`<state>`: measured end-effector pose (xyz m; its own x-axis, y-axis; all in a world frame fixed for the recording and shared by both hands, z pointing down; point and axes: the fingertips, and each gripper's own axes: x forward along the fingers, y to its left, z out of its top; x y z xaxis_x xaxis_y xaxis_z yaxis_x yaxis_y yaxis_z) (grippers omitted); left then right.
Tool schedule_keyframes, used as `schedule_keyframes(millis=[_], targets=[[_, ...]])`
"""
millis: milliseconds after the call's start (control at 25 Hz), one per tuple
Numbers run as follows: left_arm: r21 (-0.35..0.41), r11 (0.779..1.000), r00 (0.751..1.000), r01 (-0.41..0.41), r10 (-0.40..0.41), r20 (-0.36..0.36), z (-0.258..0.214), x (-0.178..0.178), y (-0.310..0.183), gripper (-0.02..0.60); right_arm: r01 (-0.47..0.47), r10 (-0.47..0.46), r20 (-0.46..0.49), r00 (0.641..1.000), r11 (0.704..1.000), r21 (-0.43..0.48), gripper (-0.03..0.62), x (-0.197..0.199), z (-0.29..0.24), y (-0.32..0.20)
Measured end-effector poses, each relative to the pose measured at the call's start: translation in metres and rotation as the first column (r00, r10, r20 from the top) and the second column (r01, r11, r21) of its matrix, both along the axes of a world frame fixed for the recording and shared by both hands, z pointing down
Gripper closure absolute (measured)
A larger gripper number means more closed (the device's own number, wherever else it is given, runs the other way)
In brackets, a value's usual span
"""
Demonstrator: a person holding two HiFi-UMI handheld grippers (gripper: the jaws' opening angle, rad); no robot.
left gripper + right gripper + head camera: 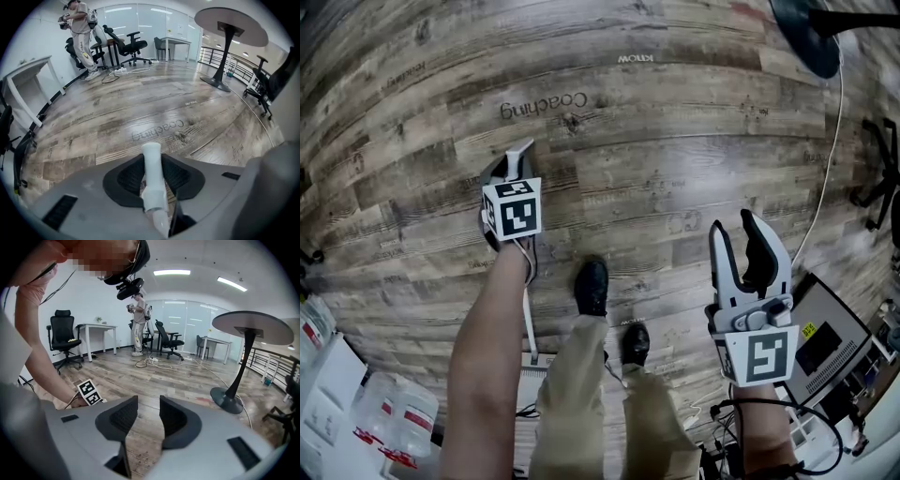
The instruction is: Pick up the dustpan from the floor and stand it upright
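Dustpan handle [151, 173] first: we see a pale tube between the two dark pads of the left gripper [516, 164], its rounded end poking out just past them. The pads sit against the tube on either side, so the gripper is clamped on the dustpan by its handle.

In the head view the gripper sits at about 10 o'clock from centre. Below its marker cube [512, 208] the thin white handle reappears and runs toward 6 o'clock. There it passes just beside the forward black shoe [592, 286] and ends at a pale piece by the trouser leg. We cannot make out the pan itself, nor whether the handle stands straight or leans.

The right gripper [734, 225] hovers at about 4 o'clock, well apart from the dustpan. Its own view shows the fingers standing apart with only bare floor between them.

The second shoe [635, 343] is at about 5 o'clock from the first. The wooden floor [694, 150] carries a printed word [542, 106] at 12 o'clock from the left gripper. A dark round table base [806, 33] lies at 1 o'clock, with a white cable [831, 159] trailing from it toward 5 o'clock.

In the left gripper view another person [82, 33] stands far off at 11 o'clock, near some office chairs [131, 47].
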<state>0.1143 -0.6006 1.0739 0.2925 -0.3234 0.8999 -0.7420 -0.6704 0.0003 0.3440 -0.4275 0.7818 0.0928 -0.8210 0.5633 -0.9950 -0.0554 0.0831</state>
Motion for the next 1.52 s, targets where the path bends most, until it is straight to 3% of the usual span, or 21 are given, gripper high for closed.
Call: schedule_keyframes(millis=[480, 720, 920, 1160, 1520], targets=[[0.111, 0.993, 0.994, 0.031, -0.019, -0.107, -0.116, -0.009, 0.026, 0.472, 0.061, -0.064, 0.041, 0.997, 0.996, 0.060, 0.448, -0.037, -0.070, -0.002], [0.211, 0.977, 0.989, 0.042, -0.011, -0.148, -0.195, -0.030, 0.040, 0.472, 0.119, -0.127, 0.045, 0.991, 0.981, 0.151, 0.454, -0.053, -0.131, -0.011], [0.252, 0.965, 0.986, 0.068, -0.026, -0.167, -0.263, -0.055, 0.074, 0.474, 0.148, -0.150, -0.002, 0.989, 0.974, 0.174, 0.457, -0.062, -0.187, 0.014], [0.332, 0.939, 0.978, 0.092, -0.022, -0.208, -0.336, -0.074, 0.110, 0.474, 0.175, -0.178, -0.011, 0.984, 0.954, 0.244, 0.467, -0.069, -0.246, 0.045], [0.440, 0.887, 0.960, 0.141, -0.013, -0.280, -0.446, -0.115, 0.201, 0.476, 0.239, -0.239, -0.050, 0.970, 0.893, 0.382, 0.470, -0.084, -0.339, 0.095]])
